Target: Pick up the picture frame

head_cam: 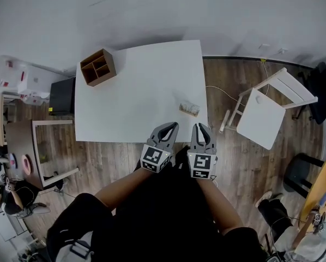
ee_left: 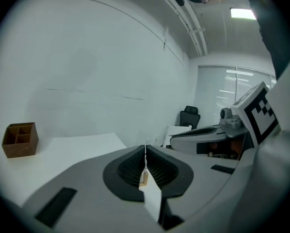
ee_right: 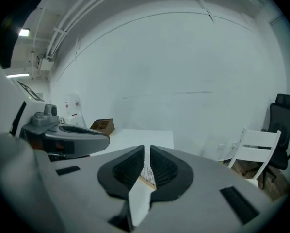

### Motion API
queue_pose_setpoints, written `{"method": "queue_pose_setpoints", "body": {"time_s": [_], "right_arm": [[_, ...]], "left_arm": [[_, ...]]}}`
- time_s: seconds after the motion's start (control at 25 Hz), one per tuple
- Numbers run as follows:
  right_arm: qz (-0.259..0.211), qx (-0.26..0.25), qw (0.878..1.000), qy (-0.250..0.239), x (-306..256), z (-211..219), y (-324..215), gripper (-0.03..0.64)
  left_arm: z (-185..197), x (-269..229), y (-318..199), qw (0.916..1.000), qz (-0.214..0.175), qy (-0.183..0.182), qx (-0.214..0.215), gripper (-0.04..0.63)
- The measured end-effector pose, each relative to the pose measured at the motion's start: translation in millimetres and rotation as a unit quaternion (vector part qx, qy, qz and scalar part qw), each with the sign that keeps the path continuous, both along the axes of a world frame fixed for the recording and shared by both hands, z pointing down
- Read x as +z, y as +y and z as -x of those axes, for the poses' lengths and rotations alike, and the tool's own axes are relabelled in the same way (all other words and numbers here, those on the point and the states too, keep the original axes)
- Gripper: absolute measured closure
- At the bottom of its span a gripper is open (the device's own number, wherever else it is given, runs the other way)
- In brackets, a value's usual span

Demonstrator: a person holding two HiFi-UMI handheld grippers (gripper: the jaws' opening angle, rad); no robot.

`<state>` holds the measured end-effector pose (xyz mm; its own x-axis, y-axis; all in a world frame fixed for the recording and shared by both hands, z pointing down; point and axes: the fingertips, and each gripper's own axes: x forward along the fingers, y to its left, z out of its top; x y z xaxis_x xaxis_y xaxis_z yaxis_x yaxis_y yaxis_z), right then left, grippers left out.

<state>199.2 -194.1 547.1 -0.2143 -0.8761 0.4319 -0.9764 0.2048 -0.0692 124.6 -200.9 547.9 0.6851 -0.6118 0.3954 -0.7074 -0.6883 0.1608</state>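
The picture frame (head_cam: pixel 189 109) is a small light-wood frame that lies on the white table (head_cam: pixel 136 86) near its front right corner. Both grippers hang side by side just off the table's front edge, short of the frame and holding nothing. My left gripper (head_cam: pixel 173 125) is shut, its tips meeting (ee_left: pixel 145 147). Only a thin slit separates the jaws of my right gripper (head_cam: pixel 201 127), which is also shut (ee_right: pixel 147 148). A sliver of the frame (ee_left: pixel 143 177) shows behind the left jaws, and its edge (ee_right: pixel 146 179) shows through the right jaws' slit.
A brown wooden organizer (head_cam: pixel 98 66) with compartments stands at the table's far left corner. A white chair (head_cam: pixel 266 111) stands to the right of the table, with a cable on the wood floor beside it. A dark box (head_cam: pixel 61 95) sits left of the table.
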Motion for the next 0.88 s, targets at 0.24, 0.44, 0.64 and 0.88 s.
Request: {"method": "queue_pose_setpoints", "body": {"time_s": [0.24,0.44,0.64,0.88], "right_arm": [[0.039,-0.018,0.999,-0.015,42.9,-4.9,-13.2,0.578],[0.070,0.005,0.997,-0.017,67.0,-20.6,-24.8,0.578],[0.095,-0.006,0.995,-0.017,90.8,-7.5,-31.1,0.578],[0.122,-0.003,0.992,-0.015,117.8,-2.2,-34.0,0.577]], "left_arm": [[-4.6,35.6,-14.8,0.9994,0.031,-0.007,-0.010,0.578],[0.1,64.4,-35.5,0.9983,0.048,-0.019,-0.028,0.577],[11.0,85.2,-49.1,0.9972,0.056,-0.033,-0.039,0.577],[2.4,113.0,-56.6,0.9960,0.073,-0.044,-0.027,0.537]]}}
